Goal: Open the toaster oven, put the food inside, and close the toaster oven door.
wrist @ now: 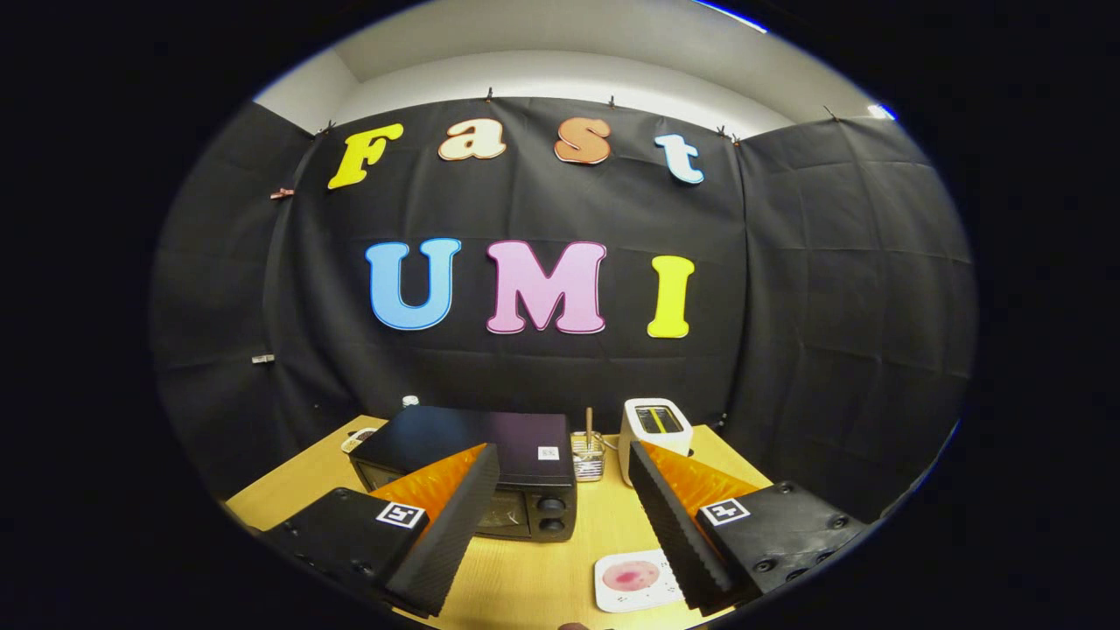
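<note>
A black toaster oven (477, 455) stands on the wooden table (560, 560), its door shut and two knobs at its right end. The left finger partly covers its front. A white square plate (634, 581) with a pink round piece of food (631, 575) lies near the table's front, beside the right finger. My gripper (560, 459) hangs above the table, well short of the oven, open wide with nothing between its fingers.
A white pop-up toaster (654, 433) stands right of the oven at the back. Between them is a small clear glass holder (588, 457) with a stick in it. A small bottle cap (409, 401) shows behind the oven.
</note>
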Tool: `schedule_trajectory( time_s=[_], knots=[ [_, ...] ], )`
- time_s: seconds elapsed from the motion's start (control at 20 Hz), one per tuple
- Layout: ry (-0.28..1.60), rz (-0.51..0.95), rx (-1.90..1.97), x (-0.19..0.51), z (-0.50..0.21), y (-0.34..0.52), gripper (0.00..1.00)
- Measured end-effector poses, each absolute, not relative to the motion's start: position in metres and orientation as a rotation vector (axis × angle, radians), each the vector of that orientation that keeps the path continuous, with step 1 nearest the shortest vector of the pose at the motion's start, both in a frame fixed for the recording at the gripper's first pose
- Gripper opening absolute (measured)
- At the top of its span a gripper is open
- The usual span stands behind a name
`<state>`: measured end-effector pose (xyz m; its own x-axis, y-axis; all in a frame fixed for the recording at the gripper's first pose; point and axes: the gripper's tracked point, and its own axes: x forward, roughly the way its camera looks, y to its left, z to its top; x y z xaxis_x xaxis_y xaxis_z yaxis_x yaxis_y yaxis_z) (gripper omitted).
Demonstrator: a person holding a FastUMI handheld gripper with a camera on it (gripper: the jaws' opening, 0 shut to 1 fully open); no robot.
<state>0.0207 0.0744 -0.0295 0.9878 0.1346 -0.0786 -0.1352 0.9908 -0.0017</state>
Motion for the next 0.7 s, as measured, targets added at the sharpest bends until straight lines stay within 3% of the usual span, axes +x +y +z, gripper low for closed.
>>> schedule_trajectory(
  time_s=[0.7],
  knots=[
    [0.211, 0.204, 0.069, 0.067, -0.084, 0.193, 0.98]
  ],
)
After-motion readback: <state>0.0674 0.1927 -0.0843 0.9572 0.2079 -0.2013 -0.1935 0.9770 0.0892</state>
